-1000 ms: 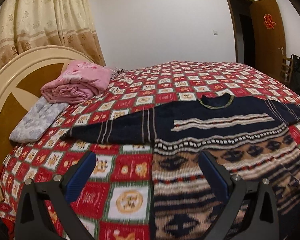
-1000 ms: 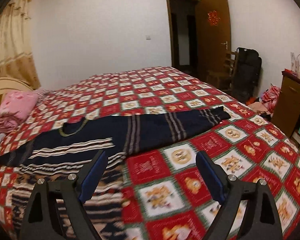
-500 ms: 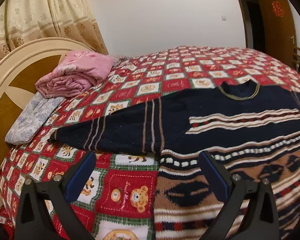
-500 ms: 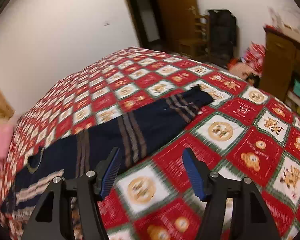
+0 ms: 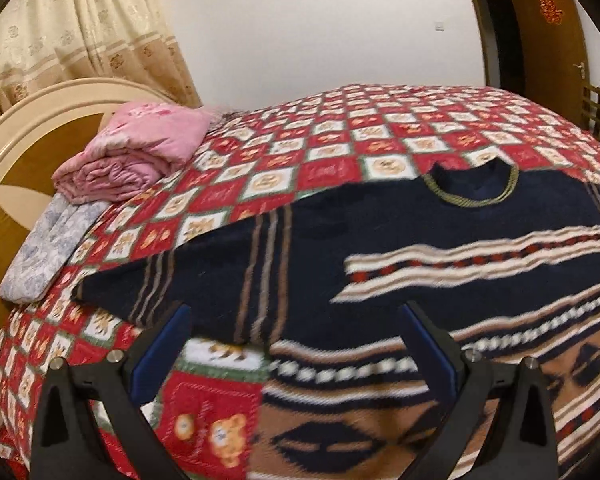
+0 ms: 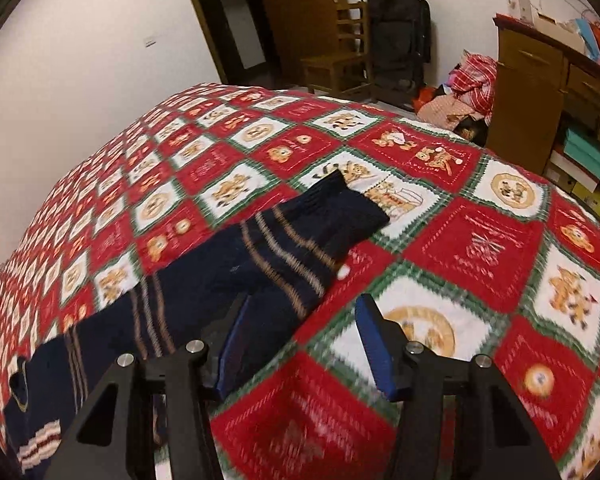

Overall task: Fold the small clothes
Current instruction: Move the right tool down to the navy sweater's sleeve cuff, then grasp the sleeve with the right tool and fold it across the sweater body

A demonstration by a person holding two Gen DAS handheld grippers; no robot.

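Both hand-held grippers now nearer sweater on bed. Right hand-held gripper narrowing, empty, above sleeve; left hand-held gripper released. Sleeve fold imminent.

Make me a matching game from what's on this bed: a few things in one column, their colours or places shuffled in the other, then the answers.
Things:
1. sweater
2. quilt
3. chair
4. bedspread

Descriptions:
A. pink, folded, by the headboard
B. wooden, standing by the door
C. red and white squares with bears
D. dark navy with striped sleeves, spread flat

Pairs: 1-D, 2-A, 3-B, 4-C
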